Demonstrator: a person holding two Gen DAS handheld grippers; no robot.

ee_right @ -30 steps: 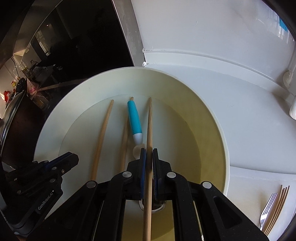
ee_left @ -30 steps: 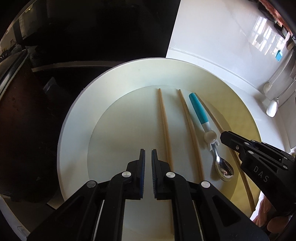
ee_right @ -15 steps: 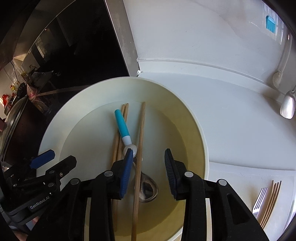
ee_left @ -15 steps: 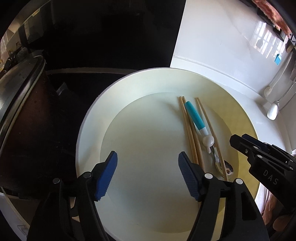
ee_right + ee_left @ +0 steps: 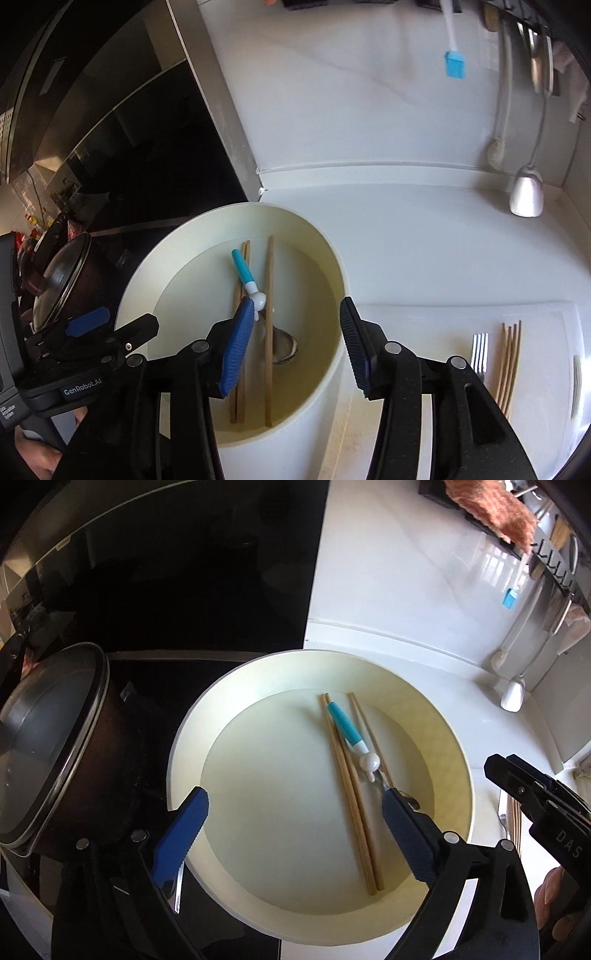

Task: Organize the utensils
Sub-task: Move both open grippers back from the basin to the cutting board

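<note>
A wide white bowl holds a pair of wooden chopsticks lying side by side. A teal-handled spoon rests across them, and a third chopstick lies on its other side. My left gripper hovers over the bowl's floor, its jaws opening wide with nothing between them. My right gripper hangs above the spoon and the bowl's right side. Its jaws are also opening and touch nothing.
A lidded dark pot stands left of the bowl on the black cooktop. To the right, a white board carries a metal fork and a wooden fork. A ladle and a blue brush hang on the wall.
The right jaws let go of a chopstick, which now lies in the bowl. Both grippers opened and rose back. Two chopsticks that lay apart now lie together by the spoon.
</note>
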